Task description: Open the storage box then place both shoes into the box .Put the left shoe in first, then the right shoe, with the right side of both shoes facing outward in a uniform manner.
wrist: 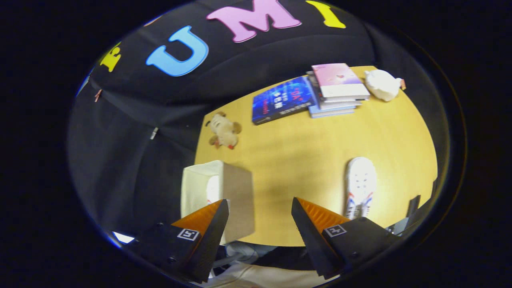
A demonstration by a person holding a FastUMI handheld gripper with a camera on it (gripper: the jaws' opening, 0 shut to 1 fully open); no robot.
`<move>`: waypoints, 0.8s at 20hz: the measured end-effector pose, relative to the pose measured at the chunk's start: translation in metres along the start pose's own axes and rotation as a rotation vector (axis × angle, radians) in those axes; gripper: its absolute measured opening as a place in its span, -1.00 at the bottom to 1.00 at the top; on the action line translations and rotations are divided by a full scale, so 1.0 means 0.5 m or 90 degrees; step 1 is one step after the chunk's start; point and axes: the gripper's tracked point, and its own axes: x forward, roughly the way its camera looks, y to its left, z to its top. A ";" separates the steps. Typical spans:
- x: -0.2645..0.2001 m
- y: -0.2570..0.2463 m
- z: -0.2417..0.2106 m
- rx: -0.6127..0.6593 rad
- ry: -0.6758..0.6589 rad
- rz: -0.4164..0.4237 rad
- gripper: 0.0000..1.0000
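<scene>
My gripper [260, 208] is open, held well above the table's near edge, with nothing between its fingers. Under and just beyond the left finger stands the white storage box [236, 188], open at its top, at the near left corner of the wooden table [304, 152]. Inside the box I see part of a white shoe [213, 189]. A second white shoe [361, 185] with red and blue stripes lies on the table just beyond the right finger, toe pointing away from me.
A small plush dog [224, 131] lies beyond the box near the table's left edge. At the far side sit a blue book [282, 100], a stack of books [336, 90] and a white plush toy [382, 85]. A person's light clothing [256, 276] shows below the fingers.
</scene>
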 end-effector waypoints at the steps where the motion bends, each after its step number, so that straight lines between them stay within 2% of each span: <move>1: -0.004 -0.055 -0.004 0.011 0.004 -0.030 0.93; 6: 0.019 -0.324 -0.052 0.072 0.042 -0.158 0.93; 7: 0.042 -0.385 -0.038 0.076 0.055 -0.178 0.92; 9: 0.076 -0.453 -0.064 0.069 0.076 -0.201 0.89; 12: 0.123 -0.498 -0.086 0.084 0.103 -0.198 0.80; 14: 0.150 -0.503 -0.092 0.089 0.122 -0.184 0.64; 16: 0.175 -0.503 -0.098 0.075 0.143 -0.178 0.64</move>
